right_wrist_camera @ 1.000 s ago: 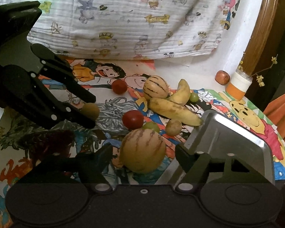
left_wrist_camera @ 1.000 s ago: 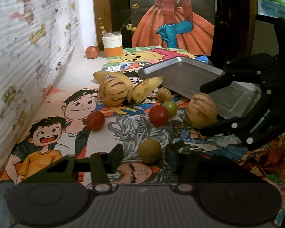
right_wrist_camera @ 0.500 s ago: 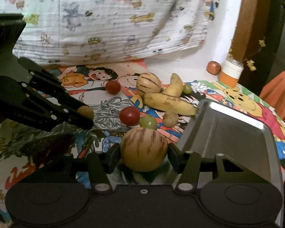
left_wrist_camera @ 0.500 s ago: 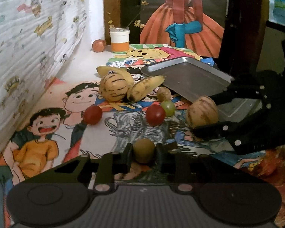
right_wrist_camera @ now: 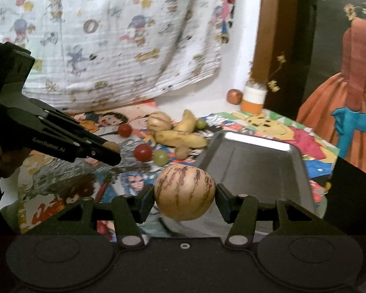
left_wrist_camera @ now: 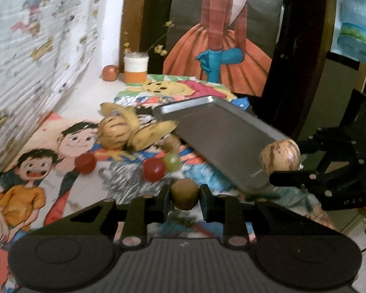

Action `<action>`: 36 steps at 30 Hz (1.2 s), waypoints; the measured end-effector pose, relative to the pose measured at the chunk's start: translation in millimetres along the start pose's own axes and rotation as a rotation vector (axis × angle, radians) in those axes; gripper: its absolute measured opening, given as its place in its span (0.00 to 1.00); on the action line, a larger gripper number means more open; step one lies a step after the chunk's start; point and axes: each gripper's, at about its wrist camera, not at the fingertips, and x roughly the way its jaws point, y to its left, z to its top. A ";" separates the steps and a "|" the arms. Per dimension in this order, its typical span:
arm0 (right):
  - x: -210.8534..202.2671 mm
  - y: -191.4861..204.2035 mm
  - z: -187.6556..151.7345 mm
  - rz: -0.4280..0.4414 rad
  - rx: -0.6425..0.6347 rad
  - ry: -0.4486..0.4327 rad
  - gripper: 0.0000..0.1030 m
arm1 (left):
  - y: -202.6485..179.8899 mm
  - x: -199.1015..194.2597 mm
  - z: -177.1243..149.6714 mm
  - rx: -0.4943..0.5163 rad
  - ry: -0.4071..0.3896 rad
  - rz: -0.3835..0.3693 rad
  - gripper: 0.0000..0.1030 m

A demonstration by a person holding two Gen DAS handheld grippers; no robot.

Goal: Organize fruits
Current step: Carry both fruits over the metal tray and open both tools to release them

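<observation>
1. Your right gripper [right_wrist_camera: 185, 193] squeezes a round tan melon with brown stripes [right_wrist_camera: 185, 192], lifted beside the shiny metal tray [right_wrist_camera: 256, 161].
2. Your left gripper [left_wrist_camera: 184, 194] pinches a small brown ball-shaped fruit [left_wrist_camera: 184, 194], tilted downward.

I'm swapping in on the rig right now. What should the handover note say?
Left gripper: shut on a small brown fruit.
Right gripper: shut on a striped melon, at the tray's near edge.
Tray: nothing in it.
On the cloth: second melon, bananas, two red fruits, green ones.
Done: both picks. Left: drop them in the tray, then the rest.
</observation>
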 end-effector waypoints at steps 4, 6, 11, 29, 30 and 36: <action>0.1 -21.8 -2.3 -0.057 0.029 -0.025 0.54 | -8.0 14.6 19.7 -0.013 -0.017 -0.022 0.28; 4.1 -35.6 -5.9 -0.086 0.060 -0.035 0.54 | -13.4 25.4 27.9 -0.015 -0.021 -0.023 0.28; 17.1 -64.2 -16.0 -0.140 0.119 -0.051 0.54 | -30.2 56.1 45.8 0.004 -0.012 -0.042 0.28; 58.7 -99.3 -32.0 -0.195 0.136 -0.021 0.55 | -49.8 134.7 60.6 0.037 0.107 0.002 0.28; 59.2 -98.7 -32.1 -0.196 0.130 -0.022 0.55 | -50.2 135.7 60.2 0.039 0.108 0.001 0.28; 58.4 -96.1 -30.6 -0.196 0.117 -0.040 0.55 | -52.2 138.8 59.5 0.046 0.110 0.005 0.28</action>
